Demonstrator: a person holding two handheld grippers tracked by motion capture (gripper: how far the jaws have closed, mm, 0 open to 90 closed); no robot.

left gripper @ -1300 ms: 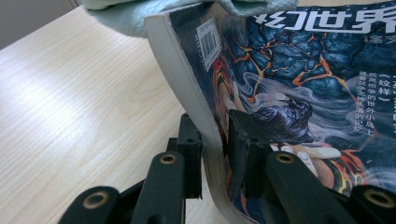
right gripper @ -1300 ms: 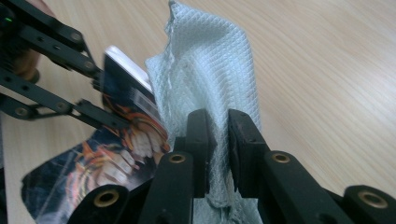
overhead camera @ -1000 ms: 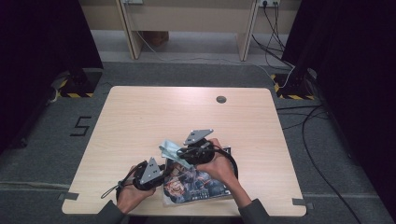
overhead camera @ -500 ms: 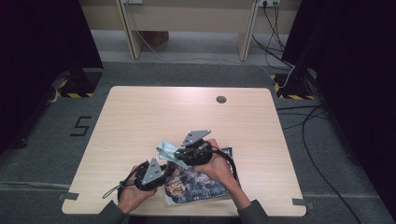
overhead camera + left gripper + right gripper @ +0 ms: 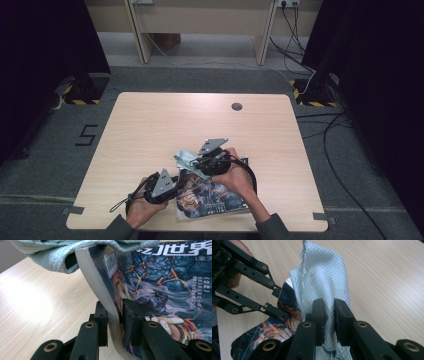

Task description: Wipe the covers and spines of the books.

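L tongs [image 5: 115,315] clamp magazine [image 5: 155,290] edge; R tongs [image 5: 328,315] pinching cloth [image 5: 322,277], lifted higher since, prob. peeling it off.

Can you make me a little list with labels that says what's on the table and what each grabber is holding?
table: light wood table, with a small dark round spot near its far edge
book: magazine with a dark blue and orange picture cover, at the near edge of the table, one edge lifted and bent
cloth: pale blue-green cloth, draped over the lifted edge of the magazine
left gripper: shut on the magazine's edge
right gripper: shut on the cloth
hands: one on each gripper
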